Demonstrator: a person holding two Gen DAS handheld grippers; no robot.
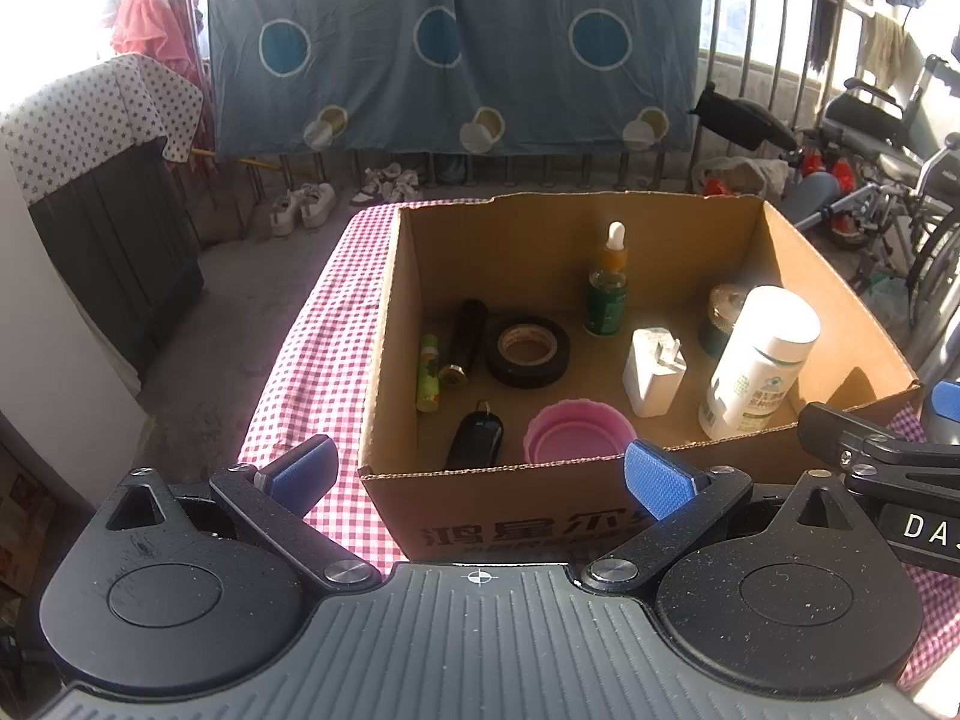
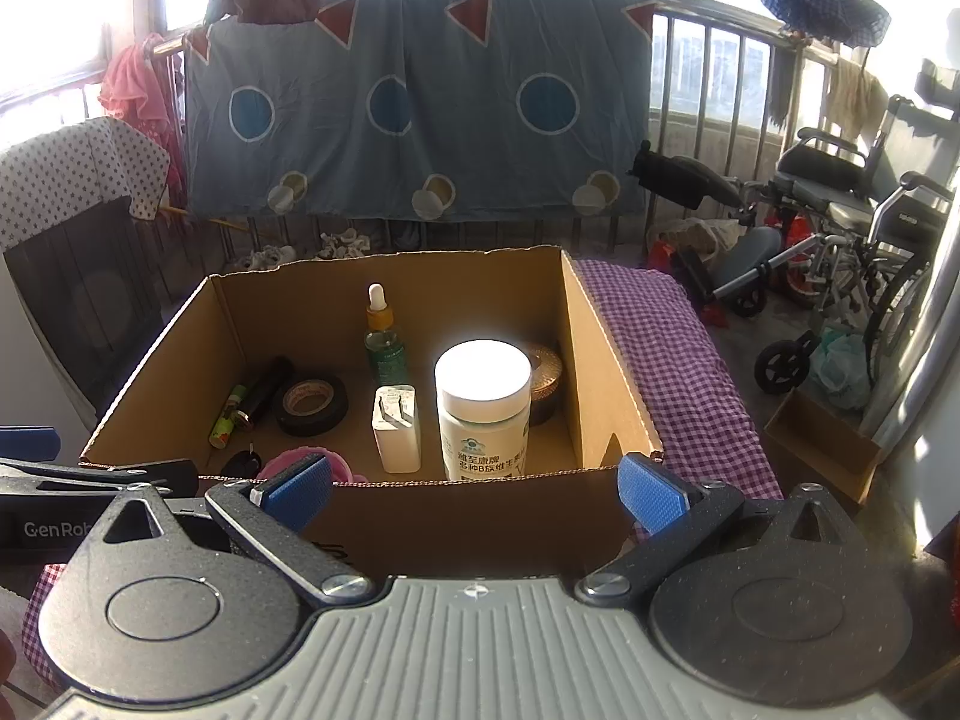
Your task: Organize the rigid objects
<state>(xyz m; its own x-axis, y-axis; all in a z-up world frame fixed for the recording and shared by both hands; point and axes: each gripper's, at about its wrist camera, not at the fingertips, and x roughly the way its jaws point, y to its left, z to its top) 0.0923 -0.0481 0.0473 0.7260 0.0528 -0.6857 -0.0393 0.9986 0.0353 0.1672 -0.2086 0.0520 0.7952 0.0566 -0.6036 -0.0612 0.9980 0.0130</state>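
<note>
Both wrist views near, facing box [image 1: 600, 252]

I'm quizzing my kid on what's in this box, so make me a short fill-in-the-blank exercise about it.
1. All the items sit inside a ____ box on the checked cloth.
2. The roll of tape is ____ in colour.
3. The dropper bottle stands ____.
4. The left hand-held gripper and the right hand-held gripper are both ____.

Missing words: cardboard; black; upright; open

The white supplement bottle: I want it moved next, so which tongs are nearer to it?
Right. The white supplement bottle stands just past the box wall ahead of the right tongs. The left tongs sit further left, facing the pink cup.
</note>
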